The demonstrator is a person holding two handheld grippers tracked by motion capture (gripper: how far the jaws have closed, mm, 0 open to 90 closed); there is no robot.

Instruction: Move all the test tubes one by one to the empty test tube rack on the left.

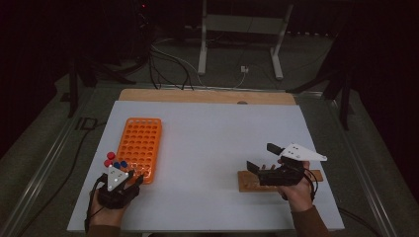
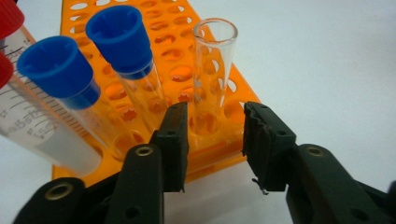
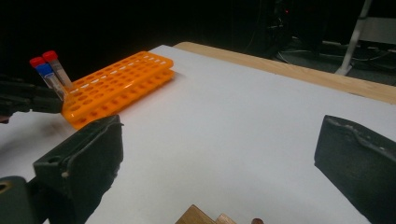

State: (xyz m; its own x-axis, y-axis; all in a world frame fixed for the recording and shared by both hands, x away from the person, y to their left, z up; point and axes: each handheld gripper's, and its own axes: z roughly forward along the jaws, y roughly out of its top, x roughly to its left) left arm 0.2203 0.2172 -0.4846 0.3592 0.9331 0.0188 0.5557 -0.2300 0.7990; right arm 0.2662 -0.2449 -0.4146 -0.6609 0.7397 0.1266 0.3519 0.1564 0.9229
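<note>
Orange tube rack (image 2: 163, 42) | step: uncapped glass tube (image 2: 212, 70) seated, left gripper (image 2: 212, 140) jaws apart, unclamped | right gripper (image 3: 219, 158) wide open, empty | next: withdraw straight back.

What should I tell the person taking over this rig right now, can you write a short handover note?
Left gripper: open, jaws standing either side of the uncapped clear tube without pressing on it.
Right gripper: open, empty, held over the wooden block at the table's right.
Things: the clear tube stands in a near-end hole of the orange rack; beside it stand two blue-capped tubes and red-capped tubes.
Done: the clear tube looks seated in the rack and let go.
Left: back the left gripper away without knocking the tube; whether more tubes wait on the wooden block can't be seen.
</note>
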